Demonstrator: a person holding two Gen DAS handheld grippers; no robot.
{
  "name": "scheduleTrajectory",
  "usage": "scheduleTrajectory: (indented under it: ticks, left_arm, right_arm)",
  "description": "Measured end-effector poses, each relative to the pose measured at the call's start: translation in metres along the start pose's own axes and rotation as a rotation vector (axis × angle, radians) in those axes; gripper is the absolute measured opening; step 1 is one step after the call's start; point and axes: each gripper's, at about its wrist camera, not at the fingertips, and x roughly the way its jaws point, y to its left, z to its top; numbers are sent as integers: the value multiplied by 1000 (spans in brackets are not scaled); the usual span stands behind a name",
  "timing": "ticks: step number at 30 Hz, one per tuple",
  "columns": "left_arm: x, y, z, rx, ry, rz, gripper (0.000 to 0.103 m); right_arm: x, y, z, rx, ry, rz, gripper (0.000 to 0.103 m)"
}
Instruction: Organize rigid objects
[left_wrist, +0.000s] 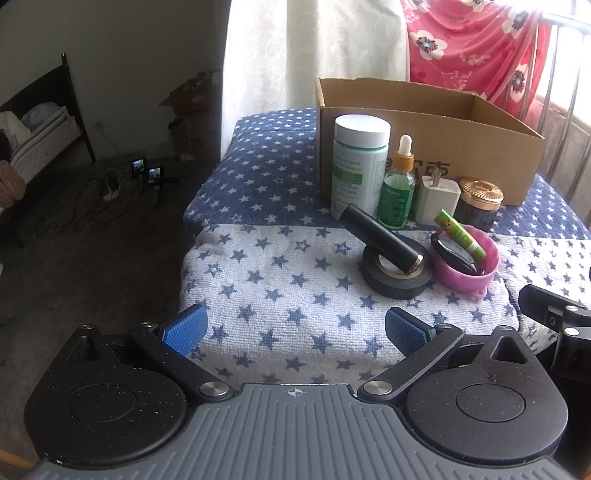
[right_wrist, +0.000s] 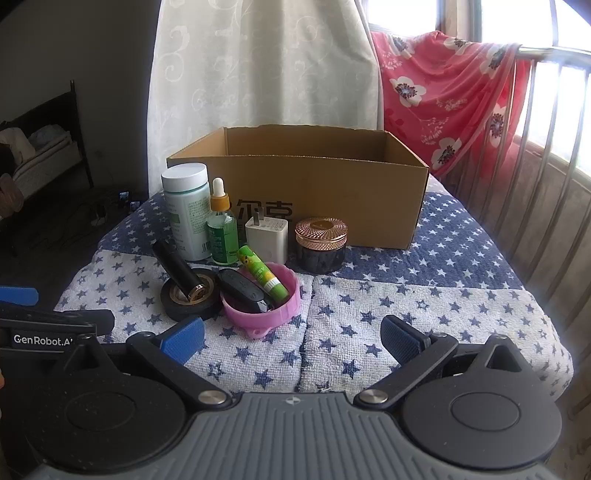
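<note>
On the star-patterned cloth, an open cardboard box (left_wrist: 428, 155) (right_wrist: 314, 199) stands at the back. In front of it stand a white-capped bottle (left_wrist: 359, 166) (right_wrist: 186, 212), a green dropper bottle (left_wrist: 398, 188) (right_wrist: 221, 229), a white charger (left_wrist: 437, 199) (right_wrist: 267, 238) and a dark jar with a gold lid (left_wrist: 478, 203) (right_wrist: 321, 243). A black tube (left_wrist: 382, 238) (right_wrist: 179, 271) leans in a black tape roll (left_wrist: 397, 277) (right_wrist: 188, 299). A pink bowl (left_wrist: 467, 264) (right_wrist: 260, 299) holds a green stick (left_wrist: 460, 234) (right_wrist: 262, 273) and a black key fob (right_wrist: 243, 290). My left gripper (left_wrist: 295, 330) and right gripper (right_wrist: 291, 338) are open and empty, near the cloth's front.
A pink floral cloth (right_wrist: 443, 99) hangs on a metal railing (right_wrist: 546, 177) at the right. A white curtain (right_wrist: 258, 74) hangs behind the box. The floor at the left holds cables and small devices (left_wrist: 144, 171). A bed (left_wrist: 37, 125) stands far left.
</note>
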Motion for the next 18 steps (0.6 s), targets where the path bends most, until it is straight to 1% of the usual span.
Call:
scheduleTrajectory:
  ticks: [18]
  left_arm:
    - [1, 1, -1, -1, 2, 1, 103]
  right_arm:
    - [-1, -1, -2, 4, -1, 1, 103]
